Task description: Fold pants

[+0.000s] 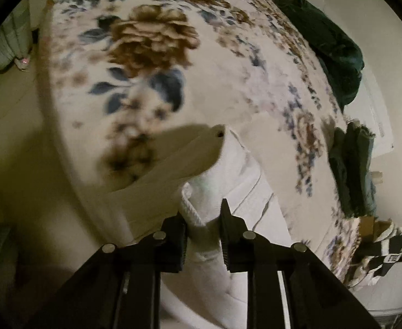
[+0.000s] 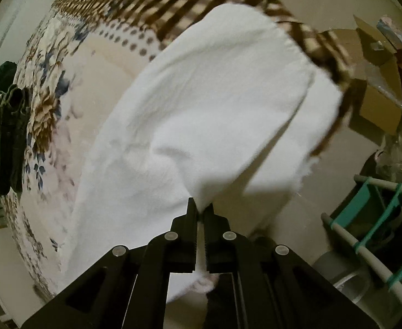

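Observation:
The white pants (image 2: 201,104) hang lifted over a bed with a floral blanket (image 2: 47,109). My right gripper (image 2: 201,211) is shut on a pinch of the white cloth, and both legs spread away from it toward the far end. In the left wrist view my left gripper (image 1: 202,219) is shut on the waistband end of the white pants (image 1: 236,175), with a thick fold of cloth between the fingers; a waistband flap with a buttonhole (image 1: 220,135) sticks up to the left.
The floral blanket (image 1: 151,54) covers the bed. Dark green clothes (image 1: 335,46) and folded dark pants (image 1: 354,170) lie along its right edge. A checked cover (image 2: 173,2), cardboard boxes (image 2: 376,76) and a teal-tied rack (image 2: 379,219) stand at the right.

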